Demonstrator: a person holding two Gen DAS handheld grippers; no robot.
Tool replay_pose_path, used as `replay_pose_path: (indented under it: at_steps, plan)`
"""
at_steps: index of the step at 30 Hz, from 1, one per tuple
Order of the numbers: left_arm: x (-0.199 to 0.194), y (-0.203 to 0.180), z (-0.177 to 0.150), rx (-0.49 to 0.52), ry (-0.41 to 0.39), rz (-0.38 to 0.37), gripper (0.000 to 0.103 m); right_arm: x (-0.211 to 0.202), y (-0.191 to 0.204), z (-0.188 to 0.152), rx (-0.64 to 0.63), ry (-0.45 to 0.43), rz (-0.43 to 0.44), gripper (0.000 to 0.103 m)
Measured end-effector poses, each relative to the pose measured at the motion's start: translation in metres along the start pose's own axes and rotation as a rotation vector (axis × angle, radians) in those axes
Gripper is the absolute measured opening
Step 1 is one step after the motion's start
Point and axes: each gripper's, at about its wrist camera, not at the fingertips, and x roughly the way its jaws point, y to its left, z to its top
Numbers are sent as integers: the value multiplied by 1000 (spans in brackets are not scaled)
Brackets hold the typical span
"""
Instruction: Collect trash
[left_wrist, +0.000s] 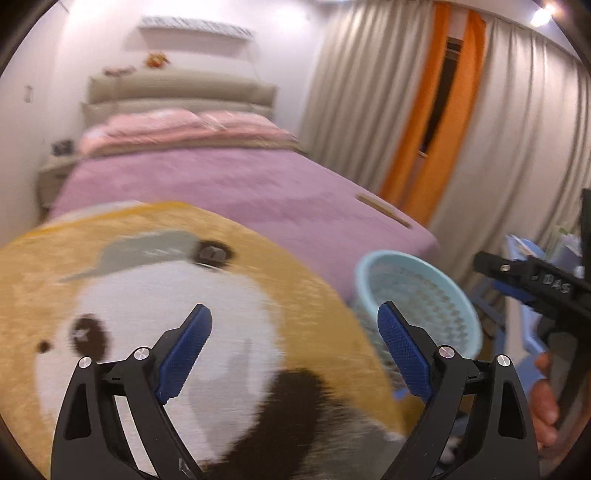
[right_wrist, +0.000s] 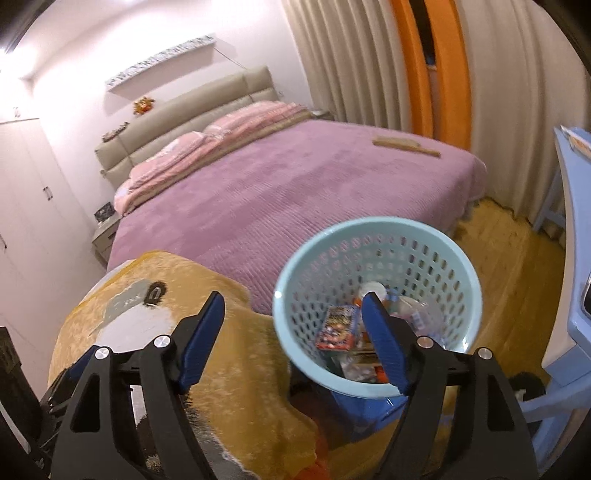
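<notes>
The trash (right_wrist: 341, 328), wrappers and small containers, lies inside the pale blue perforated basket (right_wrist: 406, 230) near the purple bed's (right_wrist: 280, 192) foot, and with both the left gripper (left_wrist: 293, 350) and right gripper (right_wrist: 293, 332) wide and empty, scanning the bedspread for leftovers seems wisest.

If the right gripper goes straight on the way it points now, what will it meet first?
Probably the rim of the light blue basket, or the panda blanket beside it. The open right gripper points at where they meet; depth is unclear. Trash lies inside the basket.
</notes>
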Motion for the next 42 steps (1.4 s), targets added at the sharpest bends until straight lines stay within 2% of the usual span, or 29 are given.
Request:
replay_pose_path:
  at_steps: [3,7,11,14,19,27,34,42]
  plan:
    - [-7,14,-6,-32,-50,63,89,-6,17,-10,-34,-63,24,73]
    - [-18,23,-10,-37,-130,140,89,-18,34,-25,-96,-161,-10,73]
    - [-32,23,-11,-26,-205,170,90,-24,39,-37,-112,-214,-10,73]
    - [-39,18,-13,13,-229,194,91,-28,41,-47,-135,-250,-38,73]
    - [-43,15,-15,53,-229,208,95,-28,49,-58,-181,-283,-87,73]
    - [-48,18,-18,41,-245,212,95,-25,57,-64,-237,-320,-144,79]
    - [-49,16,-17,42,-239,207,95,-21,51,-63,-222,-293,-140,86]
    - [-48,12,-18,52,-231,219,95,-22,50,-63,-219,-281,-131,86]
